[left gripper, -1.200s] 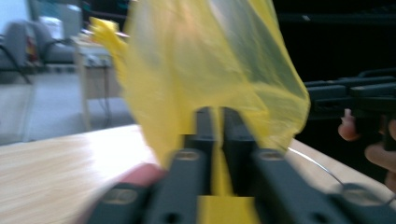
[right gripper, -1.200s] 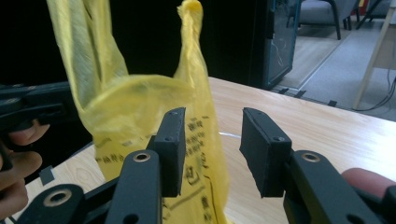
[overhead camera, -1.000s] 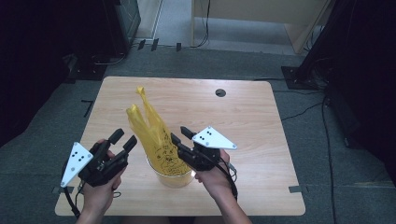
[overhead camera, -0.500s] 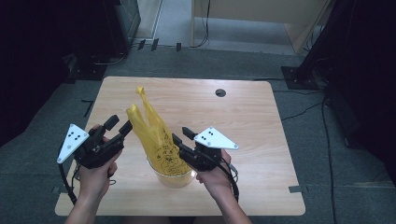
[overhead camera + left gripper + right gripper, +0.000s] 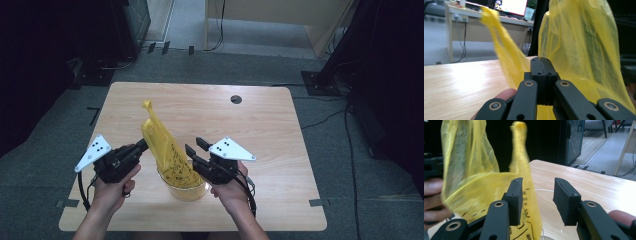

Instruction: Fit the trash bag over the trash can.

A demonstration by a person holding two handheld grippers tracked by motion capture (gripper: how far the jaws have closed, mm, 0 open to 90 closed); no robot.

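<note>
High view: light falls from above onto the table (image 5: 260,125), wood evenly bright w/ a pale sheen mid-top, while the room's edges at left and right sink to near black. Pic is soft, low detail overall. Left gripper view: the bag (image 5: 584,45) glows translucent, its thin handle strip smeared by motion blur; bright monitor (image 5: 514,6) at the top blown out, background out of focus. Right gripper view: bag edges blurred too, dark backdrop behind, daylight-ish glow on the floor at upper right, jaws up front fairly sharp.
</note>
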